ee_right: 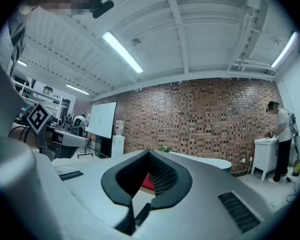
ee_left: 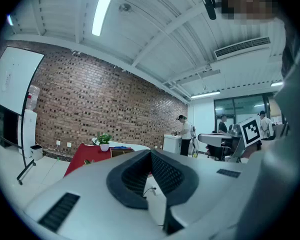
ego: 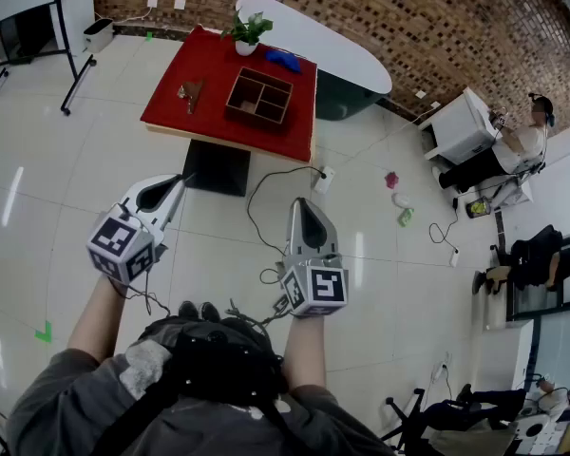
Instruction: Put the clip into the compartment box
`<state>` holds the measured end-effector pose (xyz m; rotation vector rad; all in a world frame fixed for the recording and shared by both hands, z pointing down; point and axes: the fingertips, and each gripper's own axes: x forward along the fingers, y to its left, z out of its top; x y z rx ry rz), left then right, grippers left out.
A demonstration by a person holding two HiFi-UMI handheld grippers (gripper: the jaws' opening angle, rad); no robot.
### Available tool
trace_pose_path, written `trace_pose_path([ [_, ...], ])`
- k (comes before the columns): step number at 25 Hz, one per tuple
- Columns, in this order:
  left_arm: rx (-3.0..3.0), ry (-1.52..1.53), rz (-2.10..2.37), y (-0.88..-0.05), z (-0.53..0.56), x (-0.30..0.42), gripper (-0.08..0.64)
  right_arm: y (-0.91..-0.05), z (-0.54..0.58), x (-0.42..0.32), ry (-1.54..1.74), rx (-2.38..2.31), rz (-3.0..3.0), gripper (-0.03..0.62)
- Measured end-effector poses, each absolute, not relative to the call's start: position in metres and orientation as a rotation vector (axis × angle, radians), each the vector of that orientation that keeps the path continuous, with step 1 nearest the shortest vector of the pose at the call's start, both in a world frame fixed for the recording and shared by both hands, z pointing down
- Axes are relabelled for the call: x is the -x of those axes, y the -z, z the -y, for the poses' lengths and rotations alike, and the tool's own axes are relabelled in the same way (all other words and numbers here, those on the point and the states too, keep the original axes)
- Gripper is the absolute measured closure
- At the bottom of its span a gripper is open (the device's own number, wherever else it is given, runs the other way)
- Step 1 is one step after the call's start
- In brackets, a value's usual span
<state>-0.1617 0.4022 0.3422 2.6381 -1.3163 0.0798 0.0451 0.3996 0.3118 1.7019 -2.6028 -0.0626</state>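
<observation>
Red rectangular tabletop [ego: 266, 141] is standing well ahead across the pale tiled floor [ego: 38, 207], carrying the small brown clip [ego: 190, 91] near the dark wooden compartment box [ego: 259, 96], apart from it. Left tongs [ego: 179, 180] and right tongs [ego: 302, 202] are pointing level toward it. Both are pinched together on nothing, probably because the person is standing too far off to reach anything.
</observation>
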Motion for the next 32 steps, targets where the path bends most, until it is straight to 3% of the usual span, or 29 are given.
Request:
trace_pose_path([
  [14, -2.597, -0.082, 1.396, -0.364, -0.376, 0.2, 0.535, -0.325, -0.351, -0.033, 0.081, -1.749, 2.628, 0.581],
  [32, -2.552, -0.076, 1.493, -0.396, -0.167, 0.164, 0.534, -0.363, -0.125, -0.07, 0.022, -1.703, 2.731, 0.58],
])
